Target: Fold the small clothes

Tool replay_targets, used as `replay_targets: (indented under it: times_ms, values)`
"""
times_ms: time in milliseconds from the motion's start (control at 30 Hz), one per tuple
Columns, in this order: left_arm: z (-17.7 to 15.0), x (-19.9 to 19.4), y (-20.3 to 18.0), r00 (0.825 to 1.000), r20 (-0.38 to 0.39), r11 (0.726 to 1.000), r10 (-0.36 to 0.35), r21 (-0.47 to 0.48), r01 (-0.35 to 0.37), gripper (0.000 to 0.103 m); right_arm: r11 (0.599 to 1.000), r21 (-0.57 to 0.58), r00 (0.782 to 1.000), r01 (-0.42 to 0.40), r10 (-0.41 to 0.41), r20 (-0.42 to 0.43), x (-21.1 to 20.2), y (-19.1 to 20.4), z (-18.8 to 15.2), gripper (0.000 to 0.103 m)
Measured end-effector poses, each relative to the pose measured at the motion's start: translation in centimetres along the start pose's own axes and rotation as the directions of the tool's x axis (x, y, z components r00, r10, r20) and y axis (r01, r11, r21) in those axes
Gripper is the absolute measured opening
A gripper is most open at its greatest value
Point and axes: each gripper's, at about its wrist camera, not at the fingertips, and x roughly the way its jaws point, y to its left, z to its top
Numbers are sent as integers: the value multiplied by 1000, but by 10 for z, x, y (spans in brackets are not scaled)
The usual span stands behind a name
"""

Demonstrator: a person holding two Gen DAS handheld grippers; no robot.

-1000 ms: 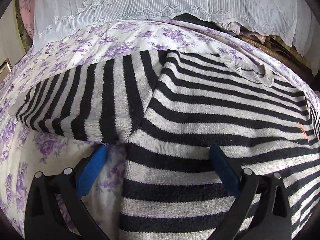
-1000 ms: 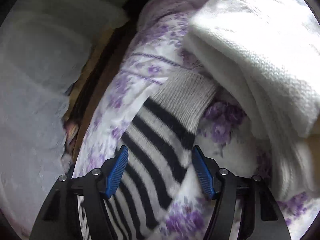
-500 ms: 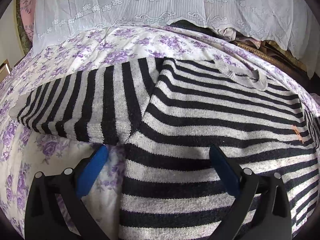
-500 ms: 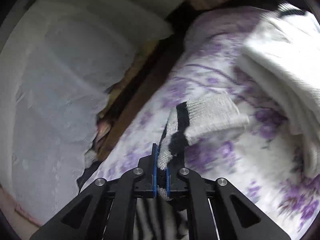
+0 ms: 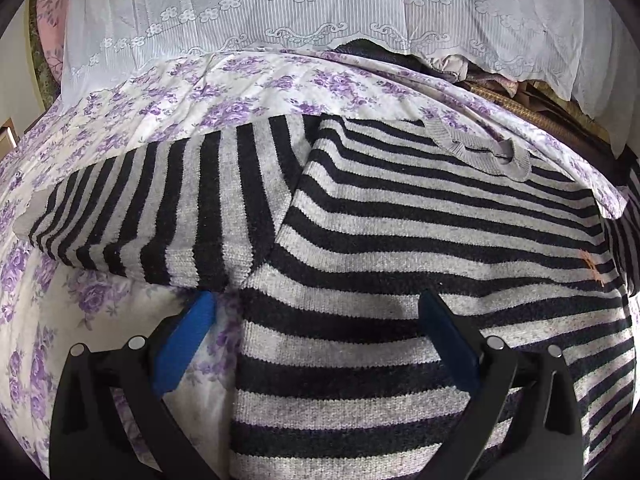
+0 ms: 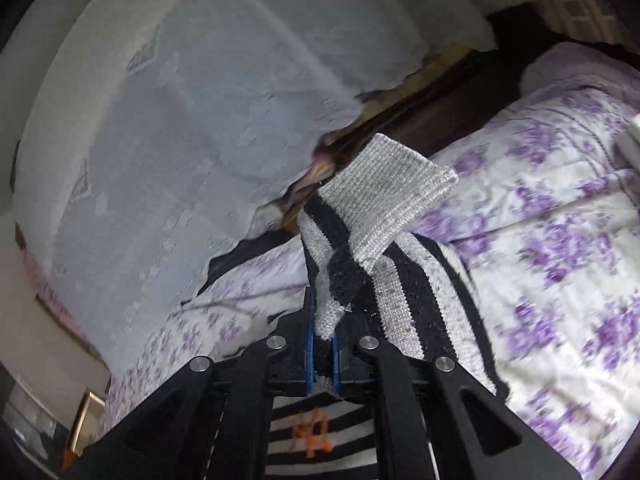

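In the left wrist view, a black-and-grey striped sweater (image 5: 420, 240) lies spread flat across the middle and right of the frame on a bed sheet (image 5: 224, 92) printed with purple flowers, one sleeve (image 5: 160, 216) stretching toward the left edge. A white lace curtain (image 5: 304, 8) hangs along the top. The left tool (image 5: 316, 320) sits at the bottom centre with its blue pads wide apart, empty, over the sweater's lower part. In the right wrist view, the right tool (image 6: 322, 354) at bottom centre is clamped shut on the other sleeve (image 6: 360, 256), whose plain grey cuff (image 6: 386, 196) sticks up into mid-frame above the sheet.
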Motion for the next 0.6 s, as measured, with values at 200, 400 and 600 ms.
replay_targets:
  times_ms: [200,400,600]
  values:
    - [0,3,-1,1000,-10,1000,1,-9,-1,99,998,-52,998,-40,37,-58,15,49,-21,7]
    - [0,3,-1,1000,-14,1000,3,-7,-3,99,993,-89,990,-80,69,-126,37,97,-42,7]
    - [0,3,0,1000,-16,1000,2,-8,-3,99,961,-264,981,-78,27,-192,66,149,-92,7]
